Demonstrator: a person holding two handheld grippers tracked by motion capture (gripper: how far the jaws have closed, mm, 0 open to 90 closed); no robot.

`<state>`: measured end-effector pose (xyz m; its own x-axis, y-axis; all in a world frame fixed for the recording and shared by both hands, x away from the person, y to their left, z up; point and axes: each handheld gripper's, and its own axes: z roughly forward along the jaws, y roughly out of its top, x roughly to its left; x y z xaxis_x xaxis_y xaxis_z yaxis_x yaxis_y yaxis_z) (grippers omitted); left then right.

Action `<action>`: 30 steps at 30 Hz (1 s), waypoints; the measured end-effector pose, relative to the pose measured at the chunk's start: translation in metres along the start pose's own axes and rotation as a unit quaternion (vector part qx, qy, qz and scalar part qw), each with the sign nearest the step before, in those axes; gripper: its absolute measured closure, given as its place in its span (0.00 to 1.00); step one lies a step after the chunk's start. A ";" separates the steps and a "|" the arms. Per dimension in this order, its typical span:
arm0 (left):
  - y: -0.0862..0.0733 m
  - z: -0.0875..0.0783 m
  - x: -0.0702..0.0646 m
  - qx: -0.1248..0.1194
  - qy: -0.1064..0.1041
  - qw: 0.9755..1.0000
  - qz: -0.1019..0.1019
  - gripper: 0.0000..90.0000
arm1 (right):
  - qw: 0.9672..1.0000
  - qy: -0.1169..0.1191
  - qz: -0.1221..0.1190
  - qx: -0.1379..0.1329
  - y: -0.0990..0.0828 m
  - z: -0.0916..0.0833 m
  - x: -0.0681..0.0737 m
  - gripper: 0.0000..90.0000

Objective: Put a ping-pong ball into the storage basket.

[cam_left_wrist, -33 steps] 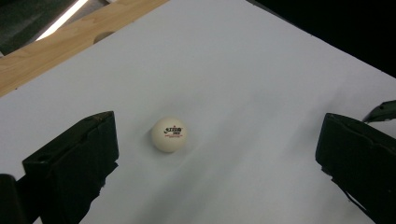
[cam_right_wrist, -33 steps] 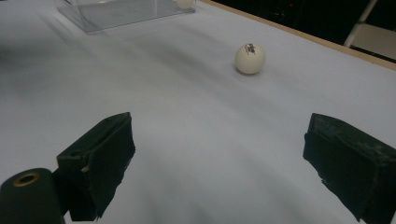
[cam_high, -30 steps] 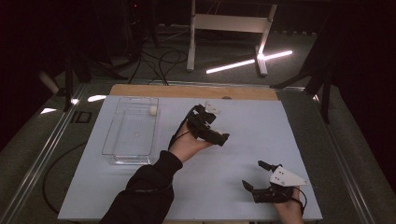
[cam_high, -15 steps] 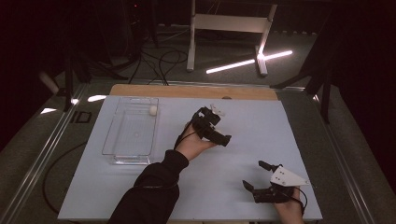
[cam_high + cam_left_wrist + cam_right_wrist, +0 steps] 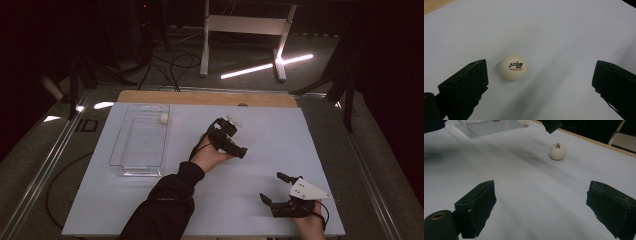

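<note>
**Left gripper lined up on the ping-pong ball**

From the high view, using the clear tray (image 5: 131, 161) as my landmark: my left gripper (image 5: 227, 134) is out to the right of the tray, near the middle of the white mat (image 5: 280, 135). There's a white ball (image 5: 164, 118) sitting inside the tray at its far right corner. My right gripper (image 5: 280, 192) is way off from the tray, down at the near right part of the mat, jaws spread wide.

Left gripper view: the ping-pong ball (image 5: 513, 67) with the red and black logo sits on the mat between my two jaws, closer to the left one but not touching either. Jaws are wide apart, holding nothing.

Right gripper view: jaws spread wide too, nothing in them. The ping-pong ball (image 5: 557, 151) is well ahead on the mat, and the tray (image 5: 486, 127) is farther back, off to the left of it.
</note>
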<state>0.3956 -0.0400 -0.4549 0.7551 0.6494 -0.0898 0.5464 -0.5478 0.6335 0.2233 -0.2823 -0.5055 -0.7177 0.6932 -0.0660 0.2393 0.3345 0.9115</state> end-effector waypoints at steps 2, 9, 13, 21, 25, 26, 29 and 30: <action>-0.001 0.005 0.002 0.005 0.002 1.000 -0.007 0.02 | 1.000 0.001 0.001 0.001 0.000 0.000 0.000 0.10; -0.003 0.018 0.005 0.017 0.009 1.000 -0.015 0.03 | 1.000 0.005 0.001 0.001 0.000 0.000 0.000 0.10; -0.004 0.024 0.006 0.020 0.015 1.000 -0.018 0.06 | 1.000 0.004 0.002 0.004 -0.001 0.000 0.000 0.10; -0.006 0.035 0.010 0.035 0.026 0.999 -0.024 0.12 | 1.000 0.005 0.003 0.005 -0.001 0.000 0.000 0.10; -0.007 0.039 0.011 0.033 0.024 0.999 -0.028 0.17 | 1.000 0.005 0.004 0.005 -0.001 0.000 0.000 0.10; -0.006 0.040 0.011 0.035 0.022 0.999 -0.030 0.17 | 1.000 0.005 0.004 0.005 -0.001 0.000 0.000 0.10; -0.006 0.043 0.012 0.038 0.028 0.998 -0.035 0.19 | 1.000 0.006 0.004 0.005 -0.001 0.000 0.000 0.10; -0.006 0.044 0.011 0.039 0.032 0.998 -0.038 0.20 | 1.000 0.006 0.004 0.005 -0.001 0.000 0.000 0.10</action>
<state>0.4167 -0.0524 -0.4938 0.6869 0.7219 -0.0837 0.6293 -0.5333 0.5653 0.2232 -0.2823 -0.5062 -0.7239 0.6878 -0.0545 0.2504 0.3356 0.9081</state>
